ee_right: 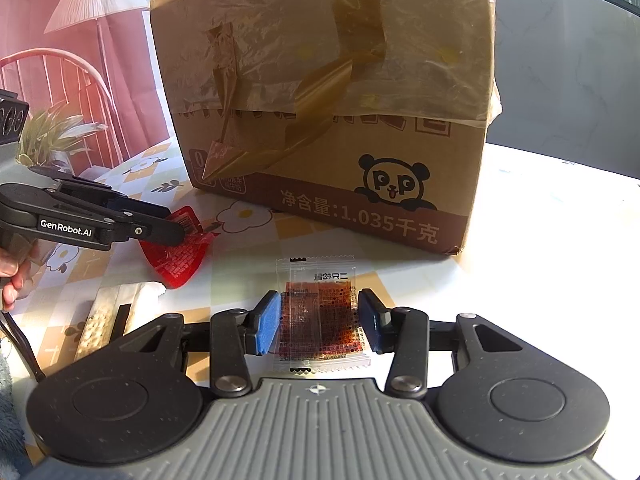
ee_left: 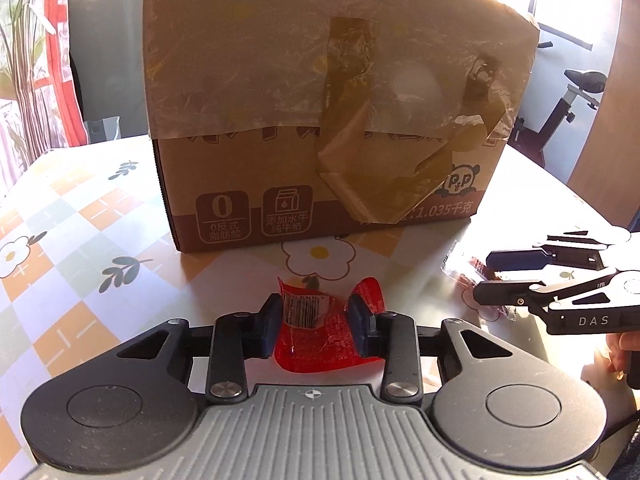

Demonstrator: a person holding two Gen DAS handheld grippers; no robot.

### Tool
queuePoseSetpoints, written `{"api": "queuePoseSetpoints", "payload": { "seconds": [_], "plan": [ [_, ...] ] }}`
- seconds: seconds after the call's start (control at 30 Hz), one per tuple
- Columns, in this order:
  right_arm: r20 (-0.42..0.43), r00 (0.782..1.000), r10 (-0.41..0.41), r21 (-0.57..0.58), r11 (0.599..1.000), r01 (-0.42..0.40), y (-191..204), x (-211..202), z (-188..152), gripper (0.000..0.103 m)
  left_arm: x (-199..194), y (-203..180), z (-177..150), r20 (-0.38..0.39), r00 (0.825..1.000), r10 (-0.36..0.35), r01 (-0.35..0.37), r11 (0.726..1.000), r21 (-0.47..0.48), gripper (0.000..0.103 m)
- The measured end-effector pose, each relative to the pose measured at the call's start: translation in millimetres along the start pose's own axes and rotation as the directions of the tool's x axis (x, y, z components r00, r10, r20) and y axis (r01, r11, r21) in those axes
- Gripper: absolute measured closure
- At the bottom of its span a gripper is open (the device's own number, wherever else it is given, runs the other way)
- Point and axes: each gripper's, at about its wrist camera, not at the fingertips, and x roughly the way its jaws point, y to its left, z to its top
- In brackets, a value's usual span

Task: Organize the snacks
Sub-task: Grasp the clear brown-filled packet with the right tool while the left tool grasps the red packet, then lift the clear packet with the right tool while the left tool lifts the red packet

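Both light, crinkly, slippery packets want mid-body grips: the left tool point(ee_left: 314, 326) clenches the red packet point(ee_left: 320, 336), the right tool point(ee_right: 320, 322) the clear brown packet point(ee_right: 322, 316).

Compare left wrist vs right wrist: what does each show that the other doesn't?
Left wrist only: the barcode on the red snack packet, squeezed between the left gripper pads, and an exercise bike behind the table.

Right wrist only: the panda logo in full, a floor lamp, a chair, and the clear packet with a brown snack between the right gripper pads.

Both: the taped cardboard box, the flower-print tablecloth, both grippers and both packets.
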Motion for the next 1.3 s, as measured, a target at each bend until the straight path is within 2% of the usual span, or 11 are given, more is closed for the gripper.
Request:
{"api": "queuePoseSetpoints", "payload": {
  "seconds": [0.07,0.17,0.47,0.57,0.63,0.73,0.83,0.97,1.07,1.23,1.3],
  "plan": [
    [0.0,1.0,0.0,0.0,1.0,0.0,0,0,0,0.057,-1,1,0,-0.004,1.0,0.012,-0.012,1.0,-0.015,0.057],
    [0.0,1.0,0.001,0.0,1.0,-0.001,0,0,0,0.057,-3,3,0,-0.007,1.0,0.028,-0.028,1.0,-0.014,0.051],
    [0.001,1.0,0.002,0.0,1.0,-0.002,0,0,-1,0.057,-11,34,-3,-0.012,0.99,0.144,-0.144,0.98,-0.138,0.042],
    [0.001,1.0,0.002,0.0,1.0,-0.002,0,0,-1,0.057,-16,43,-4,-0.02,0.989,0.149,-0.15,0.971,-0.188,0.041],
    [0.001,1.0,0.002,0.0,1.0,-0.002,0,0,-1,0.057,-19,48,-5,-0.024,0.991,0.135,-0.137,0.969,-0.208,0.037],
    [0.001,1.0,0.002,-0.001,1.0,-0.002,0,0,-1,0.057,-26,56,-7,-0.019,0.993,0.114,-0.115,0.963,-0.245,0.036],
    [0.001,1.0,0.002,0.0,1.0,-0.002,-1,0,-1,0.057,-25,57,-12,-0.037,0.998,0.06,-0.068,0.96,-0.271,0.036],
    [0.001,1.0,0.003,0.0,1.0,-0.003,-1,0,-1,0.057,-25,46,-14,-0.047,0.999,0.016,-0.028,0.965,-0.26,0.035],
    [0.0,1.0,0.004,-0.003,1.0,-0.004,0,0,-1,0.057,-23,36,-13,-0.056,0.997,-0.058,0.041,0.963,-0.268,0.035],
    [0.0,1.0,0.004,-0.003,1.0,-0.004,0,0,-1,0.057,-19,13,-8,-0.043,0.978,-0.203,0.191,0.963,-0.191,0.035],
    [0.0,1.0,0.004,-0.004,1.0,-0.004,0,0,-1,0.057,-20,6,-5,-0.037,0.978,-0.206,0.199,0.97,-0.141,0.035]
  ]
}}
